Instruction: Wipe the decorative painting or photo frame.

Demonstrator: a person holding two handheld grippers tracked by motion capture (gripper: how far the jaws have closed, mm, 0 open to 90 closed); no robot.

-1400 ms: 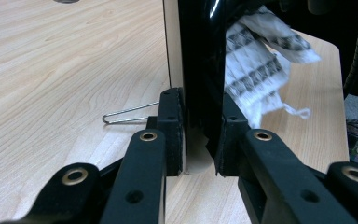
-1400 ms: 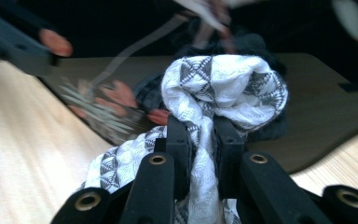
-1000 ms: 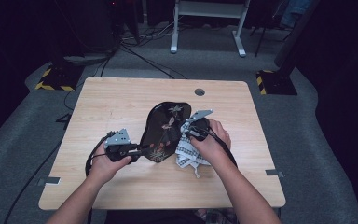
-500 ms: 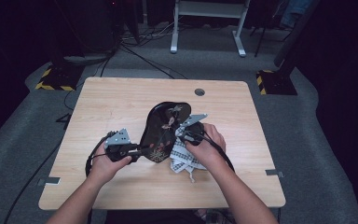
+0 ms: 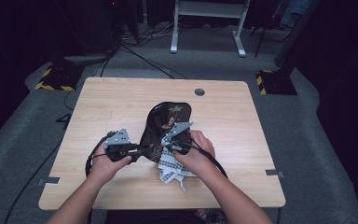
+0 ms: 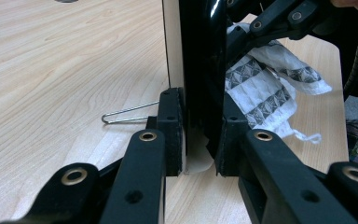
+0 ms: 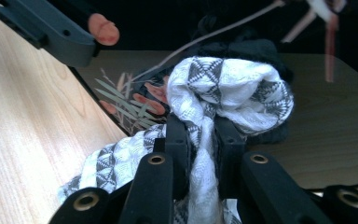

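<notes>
A glossy black tray [image 5: 168, 114] with a painted flower pattern stands tilted up on its near edge at the middle of the wooden table [image 5: 98, 102]. My left gripper [image 5: 142, 150] is shut on the tray's near-left rim; in the left gripper view the pads [image 6: 171, 130] pinch the black tray [image 6: 200, 70] from both sides. My right gripper [image 5: 168, 144] is shut on a white cloth [image 5: 170, 168] with grey triangles and holds it against the tray's face. In the right gripper view the cloth [image 7: 233, 88] bunches over my right gripper [image 7: 200, 135], with the tray [image 7: 335, 121] behind it.
A bent metal wire [image 6: 123, 114] lies on the table just left of the tray. A round cable hole [image 5: 199, 92] sits near the table's far edge. A white desk frame [image 5: 205, 18] and cables stand on the floor beyond.
My right gripper has slid the cloth to the left and nearer across the tray's face. The left gripper and the tray have stayed put.
</notes>
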